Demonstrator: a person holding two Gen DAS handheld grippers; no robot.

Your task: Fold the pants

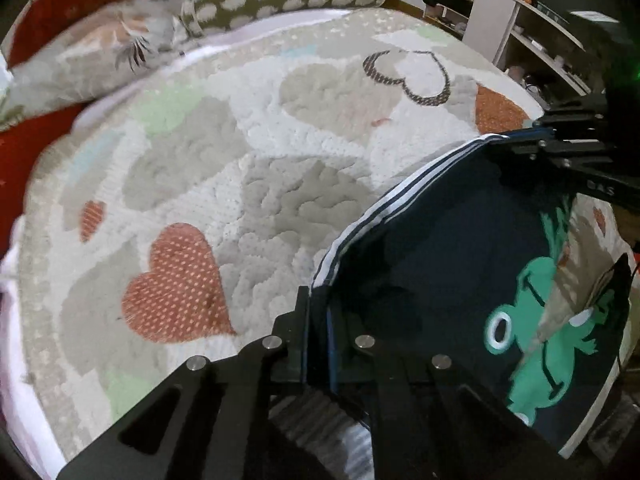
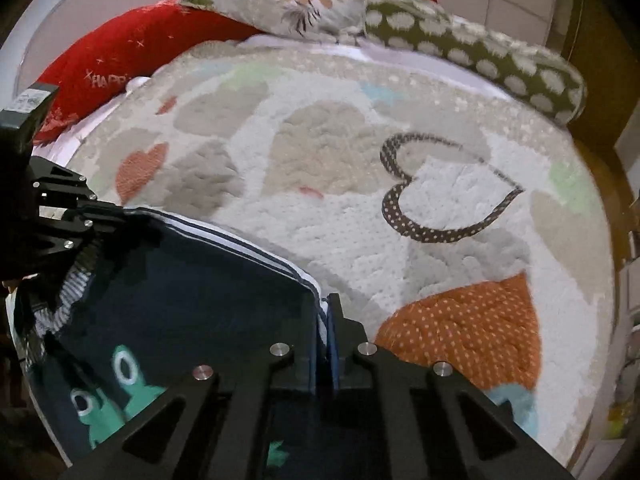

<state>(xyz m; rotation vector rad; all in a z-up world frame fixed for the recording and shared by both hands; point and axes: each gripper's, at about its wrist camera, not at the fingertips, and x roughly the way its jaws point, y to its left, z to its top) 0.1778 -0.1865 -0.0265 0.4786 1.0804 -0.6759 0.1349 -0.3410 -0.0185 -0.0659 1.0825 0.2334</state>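
The pants (image 1: 440, 264) are dark navy with a white striped waistband and green frog prints; they also show in the right wrist view (image 2: 192, 280). They hang stretched between the two grippers above the bed. My left gripper (image 1: 318, 300) is shut on one end of the waistband. My right gripper (image 2: 326, 308) is shut on the other end. In the left wrist view the right gripper (image 1: 560, 140) shows at the upper right; in the right wrist view the left gripper (image 2: 80, 220) shows at the left.
A quilted bedspread (image 1: 240, 168) with heart patches covers the bed; it also shows in the right wrist view (image 2: 340, 168). Floral and dotted pillows (image 1: 248, 4) and a red cushion (image 2: 132, 48) lie at the head. Shelves (image 1: 520, 32) stand beyond the bed.
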